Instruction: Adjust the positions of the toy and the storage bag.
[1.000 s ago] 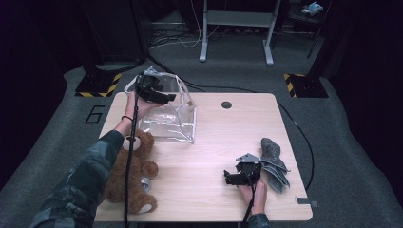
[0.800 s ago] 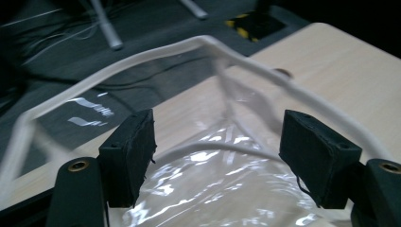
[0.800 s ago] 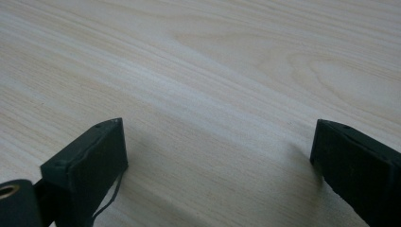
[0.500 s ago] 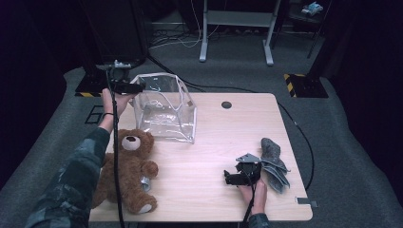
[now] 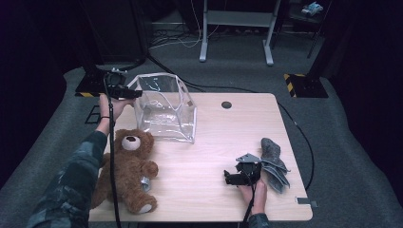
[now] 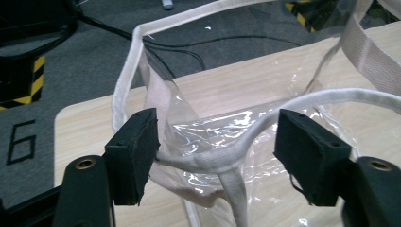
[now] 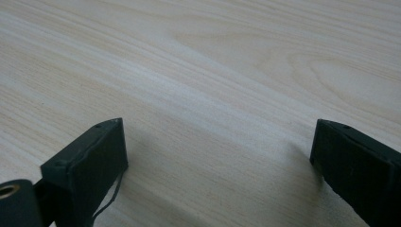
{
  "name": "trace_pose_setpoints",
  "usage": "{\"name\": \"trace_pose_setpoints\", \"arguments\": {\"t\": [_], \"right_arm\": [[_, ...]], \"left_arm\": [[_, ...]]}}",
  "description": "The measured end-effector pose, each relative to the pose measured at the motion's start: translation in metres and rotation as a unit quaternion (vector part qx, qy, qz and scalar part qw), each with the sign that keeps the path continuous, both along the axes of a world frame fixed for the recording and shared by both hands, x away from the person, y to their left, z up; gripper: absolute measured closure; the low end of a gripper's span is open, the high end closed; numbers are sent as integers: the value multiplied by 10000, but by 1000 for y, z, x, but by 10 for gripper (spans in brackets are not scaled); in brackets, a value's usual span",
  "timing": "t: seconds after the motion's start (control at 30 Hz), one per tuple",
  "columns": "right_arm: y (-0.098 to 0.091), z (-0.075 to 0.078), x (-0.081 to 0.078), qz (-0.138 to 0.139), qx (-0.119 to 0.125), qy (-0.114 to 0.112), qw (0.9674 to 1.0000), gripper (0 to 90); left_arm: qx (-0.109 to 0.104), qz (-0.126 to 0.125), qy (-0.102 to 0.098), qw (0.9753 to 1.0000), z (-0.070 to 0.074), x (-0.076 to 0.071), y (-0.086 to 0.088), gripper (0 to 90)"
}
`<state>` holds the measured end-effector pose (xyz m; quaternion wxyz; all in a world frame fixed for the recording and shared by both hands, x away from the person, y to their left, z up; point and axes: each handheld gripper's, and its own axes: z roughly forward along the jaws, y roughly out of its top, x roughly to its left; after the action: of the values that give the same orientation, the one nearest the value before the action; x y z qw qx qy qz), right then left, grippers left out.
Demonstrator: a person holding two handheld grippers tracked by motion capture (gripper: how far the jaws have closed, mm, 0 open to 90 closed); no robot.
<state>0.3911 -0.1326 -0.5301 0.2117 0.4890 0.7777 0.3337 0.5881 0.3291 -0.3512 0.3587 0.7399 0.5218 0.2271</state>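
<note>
Upright clear bag (image 5: 164, 114), mouth upward

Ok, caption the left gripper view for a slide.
Left tool, jaws open, closing around the white rim of a clear bag at the table corner.

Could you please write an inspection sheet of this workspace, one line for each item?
Surface: wooden table, with a round hole near the far edge.
Job's things: clear bag with white trim, standing open at the far left.
Clutter: brown teddy bear lying near left; grey cloth near right.
Grippers: left gripper open around the bag's rim, jaws just closing, rim between them; right gripper open, low over bare table.
Cables: one cable trails from the left gripper; more lie on the floor.
Surroundings: grey carpet, metal stand, yellow-black striped markings.
</note>
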Motion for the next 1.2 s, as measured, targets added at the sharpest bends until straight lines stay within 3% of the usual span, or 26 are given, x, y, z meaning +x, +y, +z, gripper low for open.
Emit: {"name": "trace_pose_setpoints", "arguments": {"t": [0.2, 0.33, 0.43, 0.53, 0.7, 0.87, 0.97, 1.2], "right_arm": [[0, 0, 0, 14, 6, 10, 10000, 38], [0, 0, 0, -8, -1, 4, 10000, 38], [0, 0, 0, -8, -2, 4, 10000, 39], [0, 0, 0, -9, -2, 2, 10000, 39], [0, 0, 0, -25, 8, 18, 10000, 39], [0, 0, 0, -18, 1, 4, 10000, 39], [0, 0, 0, -23, 3, 16, 10000, 39], [0, 0, 0, -48, 13, 12, 10000, 39]], "left_arm": [[150, -112, -62, 9998, -2, -6, -2, 572], [59, -238, -89, 9997, -3, -6, -6, 713], [-54, -424, -95, 9990, -2, -6, -10, 770], [-203, -522, -80, 9984, -3, -6, -15, 785], [-54, -751, -124, 9971, -2, -5, -25, 794], [-113, -888, -131, 9959, -2, -6, -38, 800], [-28, -1095, -100, 9939, -1, -7, -47, 800], [-163, -1459, -124, 9891, 0, -14, -73, 800]]}}
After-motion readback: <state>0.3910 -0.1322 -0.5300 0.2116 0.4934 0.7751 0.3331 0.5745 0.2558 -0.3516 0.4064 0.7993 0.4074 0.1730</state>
